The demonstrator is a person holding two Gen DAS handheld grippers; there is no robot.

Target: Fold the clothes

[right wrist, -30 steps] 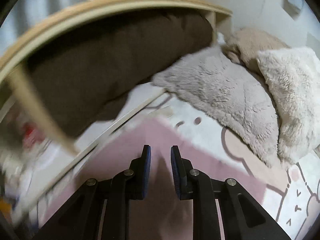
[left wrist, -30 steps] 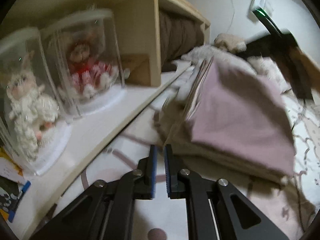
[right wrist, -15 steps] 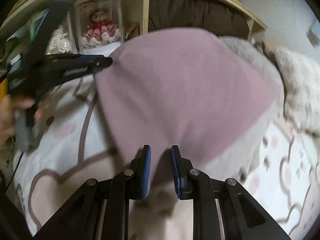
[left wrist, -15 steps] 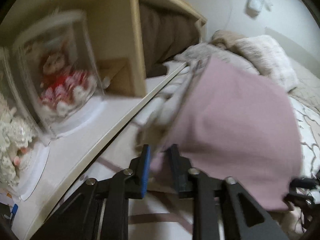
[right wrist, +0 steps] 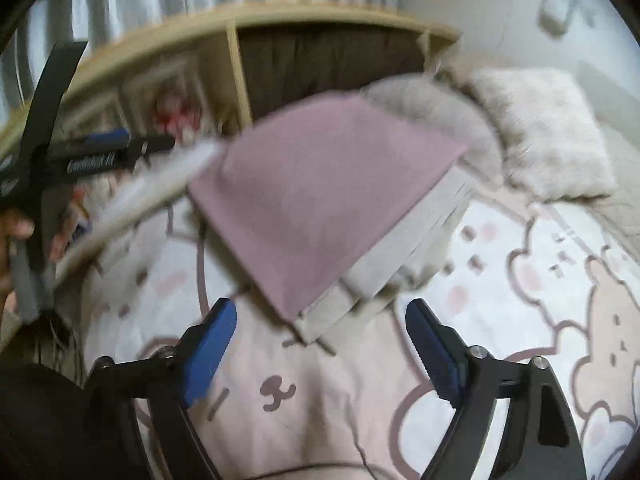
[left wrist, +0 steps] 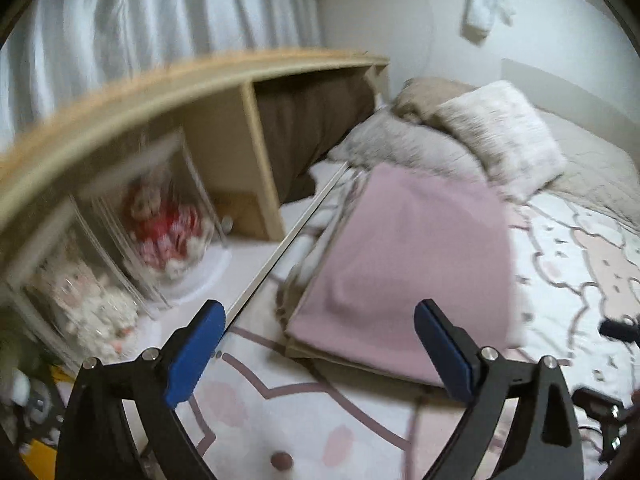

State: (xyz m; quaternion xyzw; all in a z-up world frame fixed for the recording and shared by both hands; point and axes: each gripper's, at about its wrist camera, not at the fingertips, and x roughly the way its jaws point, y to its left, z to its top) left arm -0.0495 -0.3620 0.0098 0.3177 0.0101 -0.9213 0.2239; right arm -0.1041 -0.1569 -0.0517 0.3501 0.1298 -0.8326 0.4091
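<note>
A folded pink garment (left wrist: 412, 256) lies flat on top of a stack of folded clothes (left wrist: 304, 276) on the bed, close to the shelf edge. The same pink garment (right wrist: 320, 192) shows in the right wrist view, with grey folded layers (right wrist: 384, 276) under it. My left gripper (left wrist: 320, 336) is open just short of the stack's near edge, holding nothing. My right gripper (right wrist: 320, 332) is open too, its fingers either side of the stack's near corner without touching it. The left gripper (right wrist: 116, 148) also shows at the left of the right wrist view, held by a hand (right wrist: 16, 228).
A wooden shelf unit (left wrist: 224, 120) runs along the left with dolls in clear cases (left wrist: 164, 220) and a brown cushion (left wrist: 312, 128). Fluffy pillows (left wrist: 496, 132) lie behind the stack. The patterned bedsheet (left wrist: 576, 256) stretches to the right and front.
Both grippers were shut on the pink garment half a second ago; now both are open and drawn back, and the garment rests on the stack.
</note>
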